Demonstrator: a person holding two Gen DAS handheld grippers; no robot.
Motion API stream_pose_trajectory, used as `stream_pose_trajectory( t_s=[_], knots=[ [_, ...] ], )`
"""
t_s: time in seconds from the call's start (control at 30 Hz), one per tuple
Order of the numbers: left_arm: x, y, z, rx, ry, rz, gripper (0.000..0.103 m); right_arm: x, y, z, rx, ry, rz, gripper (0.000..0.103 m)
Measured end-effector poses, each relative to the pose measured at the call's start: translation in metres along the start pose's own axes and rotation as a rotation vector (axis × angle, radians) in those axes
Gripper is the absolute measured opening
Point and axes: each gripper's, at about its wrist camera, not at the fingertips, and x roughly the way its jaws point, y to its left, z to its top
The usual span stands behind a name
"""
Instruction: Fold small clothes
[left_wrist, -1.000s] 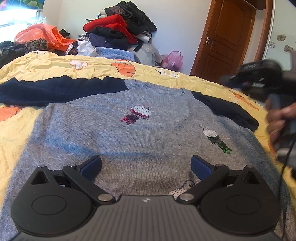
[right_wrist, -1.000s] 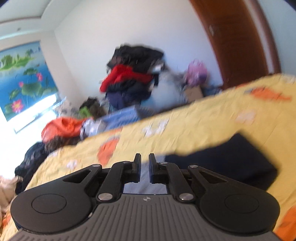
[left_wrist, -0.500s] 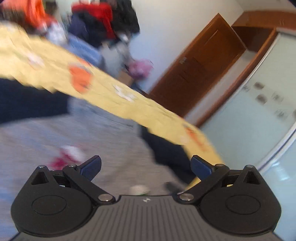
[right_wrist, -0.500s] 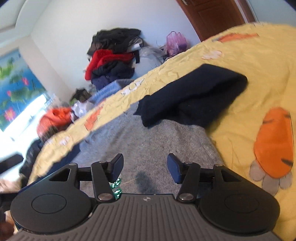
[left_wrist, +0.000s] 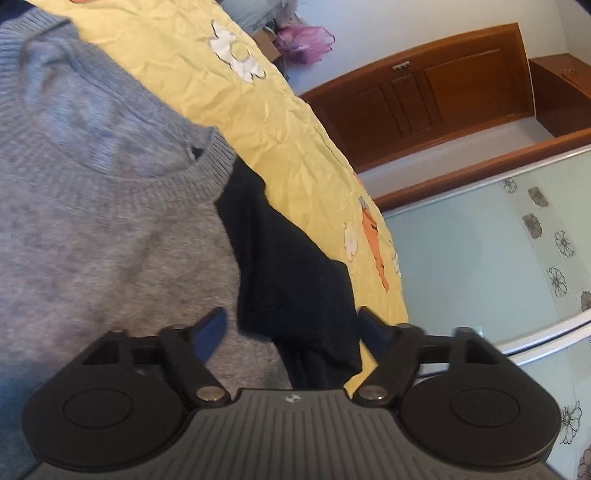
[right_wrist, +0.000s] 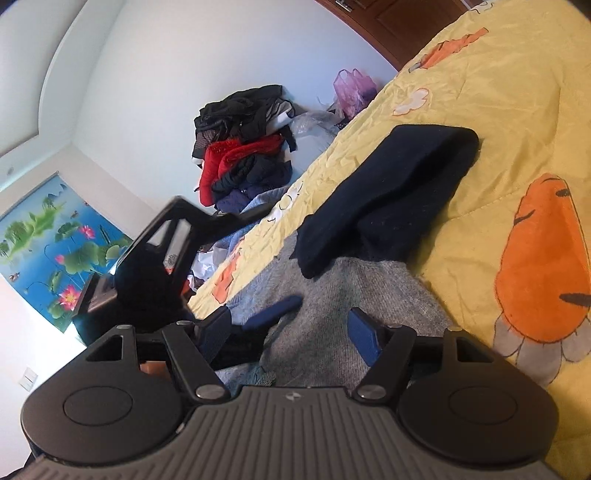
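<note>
Grey sweater (left_wrist: 92, 229) with navy sleeve (left_wrist: 291, 280), frame centre, on yellow bedspread (left_wrist: 280, 122). Left gripper (left_wrist: 291, 328) released, straddling sleeve; right gripper (right_wrist: 291, 328) released, lower centre.

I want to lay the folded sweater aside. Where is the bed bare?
Bare yellow bedspread lies beyond the navy sleeve, running toward the door. The near side is crowded: the grey sweater and both open tongs, left and right.
</note>
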Motion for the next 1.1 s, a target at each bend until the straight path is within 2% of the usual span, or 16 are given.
stream_pose_trajectory(
  t_s=[0.07,0.13,0.2,0.23,0.33,0.43,0.57,0.63,0.73,0.87,1.03,1.1],
  knots=[
    [0.008,-0.004,0.001,0.015,0.009,0.029,0.062,0.001,0.001,0.000,-0.003,0.001,-0.001,0.072],
    [0.012,-0.005,0.002,0.040,0.012,0.063,0.045,0.001,0.001,0.000,-0.001,-0.001,0.001,0.072],
    [0.018,-0.009,0.002,0.074,0.027,0.122,0.009,0.001,0.002,-0.001,-0.002,-0.001,0.000,0.072],
    [0.020,-0.010,0.002,0.096,0.039,0.148,0.008,0.001,0.002,-0.001,-0.003,-0.002,0.000,0.072],
    [0.010,-0.024,0.003,0.180,0.002,0.158,0.006,0.002,0.004,-0.001,-0.007,-0.003,-0.003,0.072],
    [-0.021,-0.044,0.004,0.308,-0.057,0.151,0.006,0.003,0.005,-0.001,-0.009,-0.003,-0.005,0.072],
    [-0.074,-0.049,0.016,0.425,-0.136,0.214,0.006,0.004,0.007,-0.001,-0.024,0.000,-0.014,0.072],
    [-0.099,-0.040,0.021,0.443,-0.177,0.247,0.006,0.005,0.008,-0.001,-0.028,0.001,-0.017,0.072],
    [-0.134,-0.021,0.024,0.466,-0.215,0.344,0.006,0.006,0.009,-0.001,-0.037,0.004,-0.018,0.073],
    [-0.168,0.013,0.022,0.434,-0.227,0.438,0.006,0.007,0.011,-0.002,-0.062,0.013,-0.026,0.075],
    [-0.185,0.047,0.013,0.397,-0.235,0.505,0.006,0.010,0.013,-0.003,-0.093,0.024,-0.045,0.075],
    [-0.188,0.056,0.011,0.363,-0.239,0.495,0.006,0.011,0.015,-0.004,-0.114,0.034,-0.058,0.076]
  ],
)
